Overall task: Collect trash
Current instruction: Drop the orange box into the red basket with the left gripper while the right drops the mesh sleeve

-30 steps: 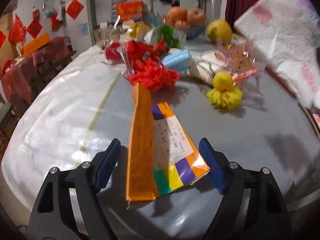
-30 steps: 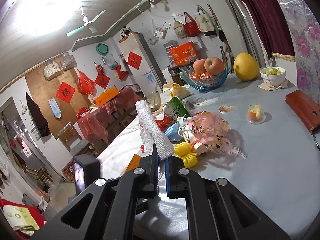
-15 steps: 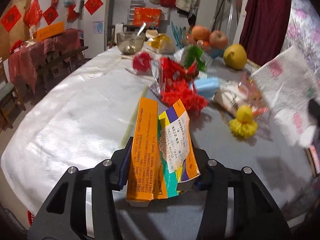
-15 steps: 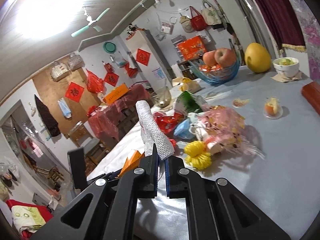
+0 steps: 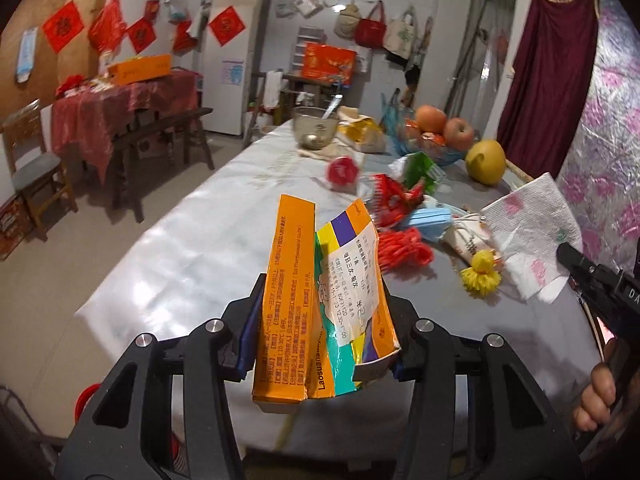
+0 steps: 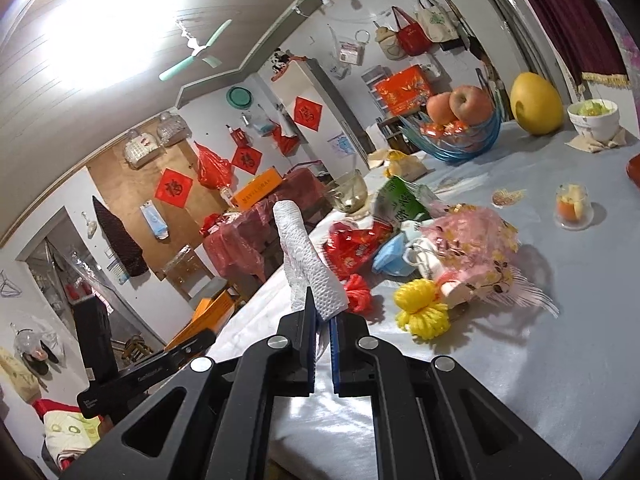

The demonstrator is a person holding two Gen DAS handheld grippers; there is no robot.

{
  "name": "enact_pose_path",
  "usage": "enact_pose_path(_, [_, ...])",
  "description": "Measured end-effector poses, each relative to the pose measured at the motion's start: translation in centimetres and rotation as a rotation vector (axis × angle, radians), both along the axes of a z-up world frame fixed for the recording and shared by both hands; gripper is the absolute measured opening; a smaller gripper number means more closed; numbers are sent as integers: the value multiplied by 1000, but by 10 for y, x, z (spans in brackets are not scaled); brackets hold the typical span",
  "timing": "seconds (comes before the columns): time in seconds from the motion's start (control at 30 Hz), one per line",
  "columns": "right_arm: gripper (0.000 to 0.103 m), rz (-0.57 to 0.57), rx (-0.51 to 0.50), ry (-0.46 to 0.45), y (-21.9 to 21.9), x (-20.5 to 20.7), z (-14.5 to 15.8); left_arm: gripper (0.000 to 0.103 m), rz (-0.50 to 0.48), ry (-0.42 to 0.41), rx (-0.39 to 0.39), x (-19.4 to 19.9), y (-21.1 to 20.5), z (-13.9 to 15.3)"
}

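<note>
Gripping a crushed orange medicine box, the left gripper had its jaws pressed against both flattened sides, so the carton stood upright between them with its printed label facing the camera, lifted clear of the table. That squeeze seemed chosen to keep the torn cardboard from slipping, since the box had already buckled along one fold. To the right of it, farther across the grey cloth, lay the trash not yet gathered: a red plastic bundle, a blue face mask, a green wrapper and a yellow tassel, bunched close together near the table's middle. Beyond them, at the far end, sat a fruit bowl with apples and a large yellow pomelo, which looked like things to leave alone. At the right edge of the left wrist view the right gripper came into sight, its jaws closed tight on a white paper towel, which stood up from the fingertips like a rolled flag. Both tools were therefore full, which suggested that each load needed dropping in a bin before the pile could be tackled; no bin was plainly visible in either view.
</note>
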State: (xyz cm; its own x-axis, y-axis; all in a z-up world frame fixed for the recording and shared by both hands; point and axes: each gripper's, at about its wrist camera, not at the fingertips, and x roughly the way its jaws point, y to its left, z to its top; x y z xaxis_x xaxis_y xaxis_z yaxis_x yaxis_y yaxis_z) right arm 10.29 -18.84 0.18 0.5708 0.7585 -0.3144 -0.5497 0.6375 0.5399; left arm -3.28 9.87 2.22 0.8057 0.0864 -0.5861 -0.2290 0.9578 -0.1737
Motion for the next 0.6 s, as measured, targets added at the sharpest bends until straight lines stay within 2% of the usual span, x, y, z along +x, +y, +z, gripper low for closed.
enact_pose_path(0.3, [8,114,-20,-88,37,-55,30,49,196,17,-11,-93,74,-12])
enact_pose_path(0.47, [8,202,-83,-100,74,-87,30,49,339,79,-52,-144,133,-47])
enact_pose_path(0.6, [8,279,-153,-68,115,-105,17,49,407,152,-133,-164,179,-94])
